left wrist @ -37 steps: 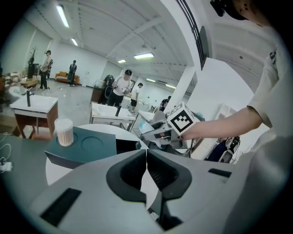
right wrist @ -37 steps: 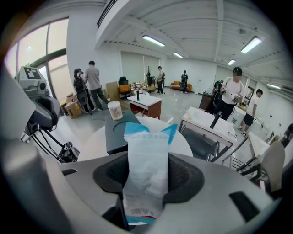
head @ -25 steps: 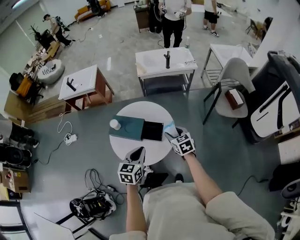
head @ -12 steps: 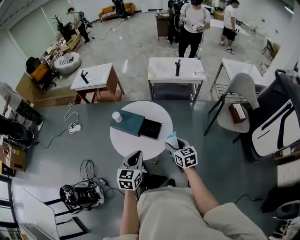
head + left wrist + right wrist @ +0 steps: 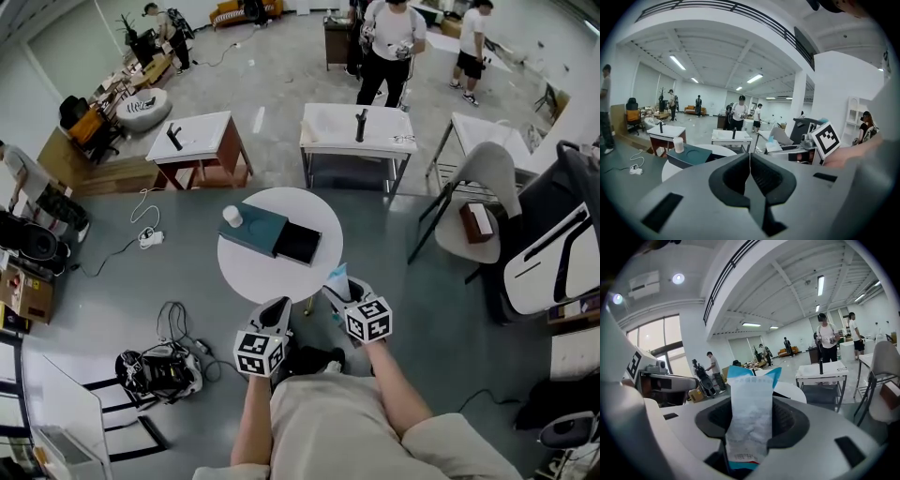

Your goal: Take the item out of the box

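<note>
A dark teal box lies on the round white table, its black drawer slid out to the right. A white cup stands on the box's left end. My right gripper is shut on a white and blue packet, held off the table's near right edge. The packet sticks up between the jaws. My left gripper hangs below the table's near edge, jaws closed together and empty. In the left gripper view the box and cup show at the left.
Two work tables stand beyond the round table. A chair and a black-and-white seat are at the right. Cables and gear lie on the floor at the left. People stand at the far end.
Both grippers have drawn back from the table toward me; the right one carries the packet away from the open drawer. The head camera has also shifted, so the table sits farther off.
</note>
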A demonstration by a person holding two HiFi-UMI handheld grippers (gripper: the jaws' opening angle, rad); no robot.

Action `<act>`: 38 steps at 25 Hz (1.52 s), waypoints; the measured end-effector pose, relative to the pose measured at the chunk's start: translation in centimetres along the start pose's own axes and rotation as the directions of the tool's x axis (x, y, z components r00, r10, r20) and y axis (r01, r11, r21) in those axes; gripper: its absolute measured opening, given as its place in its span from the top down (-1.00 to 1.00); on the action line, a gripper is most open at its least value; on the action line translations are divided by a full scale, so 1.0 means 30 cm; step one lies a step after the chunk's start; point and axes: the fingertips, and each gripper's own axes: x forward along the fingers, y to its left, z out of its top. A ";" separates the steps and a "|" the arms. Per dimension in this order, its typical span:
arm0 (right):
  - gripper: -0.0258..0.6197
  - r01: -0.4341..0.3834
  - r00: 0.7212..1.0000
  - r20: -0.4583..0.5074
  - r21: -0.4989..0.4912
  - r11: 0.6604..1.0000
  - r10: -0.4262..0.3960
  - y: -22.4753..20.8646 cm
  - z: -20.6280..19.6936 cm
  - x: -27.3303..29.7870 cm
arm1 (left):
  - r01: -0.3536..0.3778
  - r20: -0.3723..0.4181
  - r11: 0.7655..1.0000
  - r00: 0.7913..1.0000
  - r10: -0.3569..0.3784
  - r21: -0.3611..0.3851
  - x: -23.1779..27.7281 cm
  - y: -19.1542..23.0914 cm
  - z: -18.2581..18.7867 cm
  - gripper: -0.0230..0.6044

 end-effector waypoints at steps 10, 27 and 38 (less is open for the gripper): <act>0.21 -0.014 1.000 0.004 0.005 1.000 0.014 0.015 -0.012 -0.007 | 0.033 -0.023 0.999 0.999 -0.032 0.022 0.016 -0.032 -0.026 0.85; 0.21 -0.037 0.999 -0.009 0.001 0.999 0.037 0.051 -0.013 0.037 | 0.058 -0.040 0.998 0.998 -0.057 0.026 -0.003 -0.015 -0.034 0.85; 0.21 -0.064 0.998 -0.019 -0.016 0.998 0.064 0.105 -0.020 0.073 | 0.054 -0.024 0.999 0.998 -0.054 -0.001 -0.048 0.017 -0.042 0.85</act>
